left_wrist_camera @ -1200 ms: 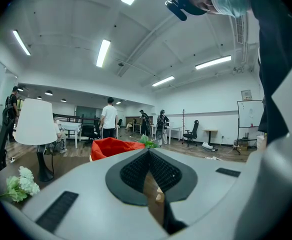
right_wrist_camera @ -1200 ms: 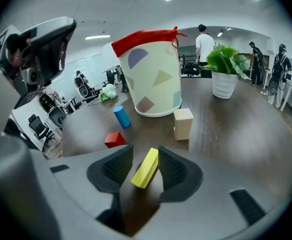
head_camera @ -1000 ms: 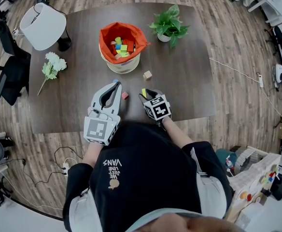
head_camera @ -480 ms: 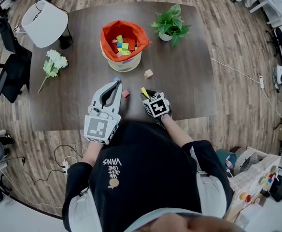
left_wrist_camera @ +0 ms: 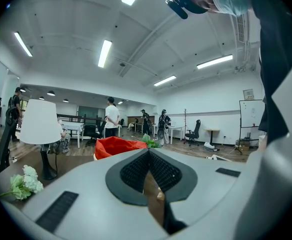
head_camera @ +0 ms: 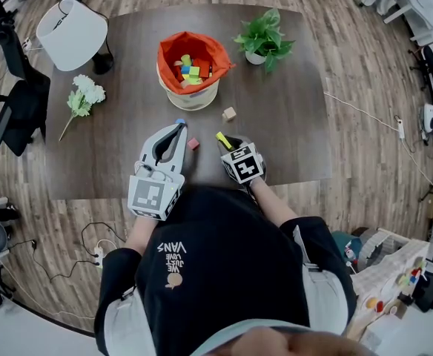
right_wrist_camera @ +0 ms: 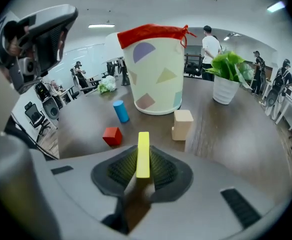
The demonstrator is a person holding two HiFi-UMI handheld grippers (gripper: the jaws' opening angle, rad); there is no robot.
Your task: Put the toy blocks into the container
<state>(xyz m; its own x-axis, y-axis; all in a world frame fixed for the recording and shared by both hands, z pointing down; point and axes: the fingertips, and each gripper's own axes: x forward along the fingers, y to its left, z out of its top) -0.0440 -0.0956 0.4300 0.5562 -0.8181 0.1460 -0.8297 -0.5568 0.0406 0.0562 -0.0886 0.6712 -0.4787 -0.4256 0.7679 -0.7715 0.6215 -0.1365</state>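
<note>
A thin yellow block point(right_wrist_camera: 143, 154) stands on edge between the pads of my right gripper point(right_wrist_camera: 143, 160), whose jaws have just been closing and now press on it. In the head view that gripper point(head_camera: 227, 144) sits near the table's front edge with the yellow block point(head_camera: 222, 139) poking out. Ahead lie a red cube point(right_wrist_camera: 112, 135), a blue cylinder point(right_wrist_camera: 120, 111) and a beige block point(right_wrist_camera: 182, 124). The container point(head_camera: 189, 69), a pale tub with an orange liner, holds several blocks. My left gripper point(head_camera: 177, 130) rests shut and empty beside the red cube point(head_camera: 193, 144).
A potted plant point(head_camera: 262, 41) stands right of the container. A white lamp point(head_camera: 71, 34) and a white flower sprig point(head_camera: 81, 99) sit at the table's left. The dark table point(head_camera: 291, 124) ends close in front of the person's body. Office chairs stand around.
The right gripper's jaws have narrowed onto the yellow block. Both hands stay about where they were.
</note>
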